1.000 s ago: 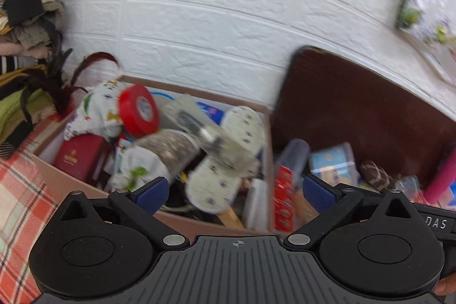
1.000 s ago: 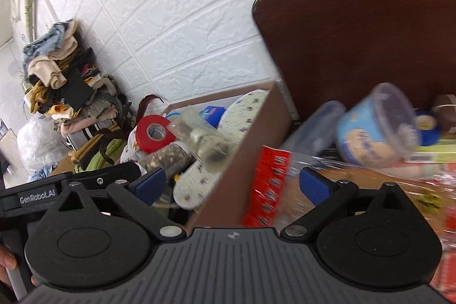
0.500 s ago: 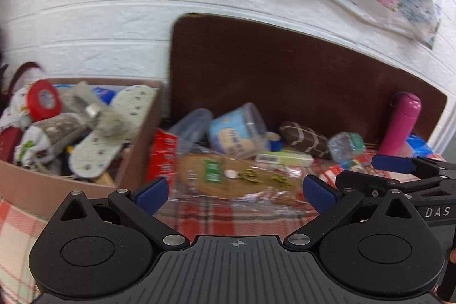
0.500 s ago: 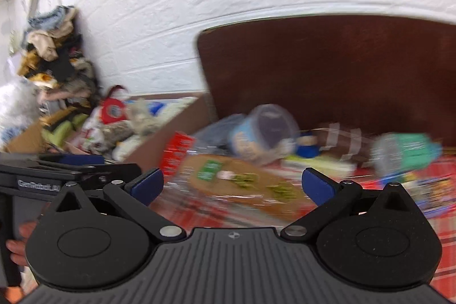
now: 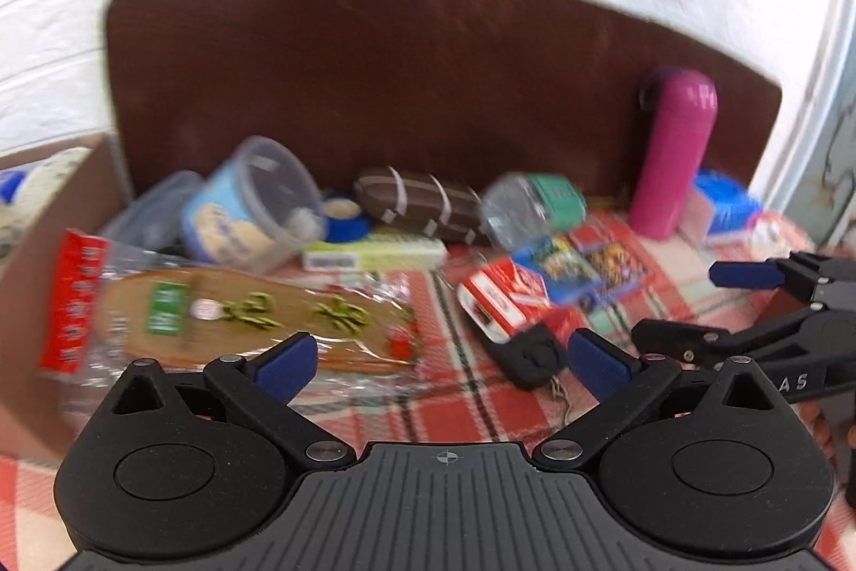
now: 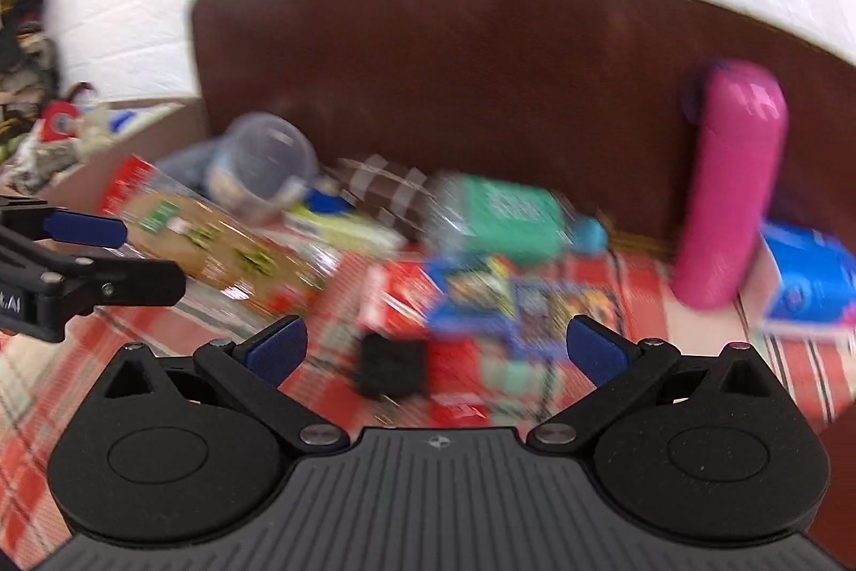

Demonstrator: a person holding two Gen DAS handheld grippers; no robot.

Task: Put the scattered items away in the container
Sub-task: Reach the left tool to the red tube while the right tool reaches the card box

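— How did the clutter look?
— A bagged insole [image 5: 251, 319] lay by the cardboard box [image 5: 51, 218] at the left edge of the checked surface [image 5: 428, 410]; a clear tub [image 5: 251, 202], a brown pouch [image 5: 422, 202] and a crushed bottle [image 5: 535, 202] sat along the back edge. A pink flask [image 5: 674, 153] stood upright toward the back right.
— And the jaws?
— The left gripper [image 5: 441, 365] and right gripper [image 6: 436, 349] both gaped wide, empty, above a black key fob [image 5: 532, 357].

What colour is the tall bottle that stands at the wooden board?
The bottle is pink all over; the left wrist view shows it best.
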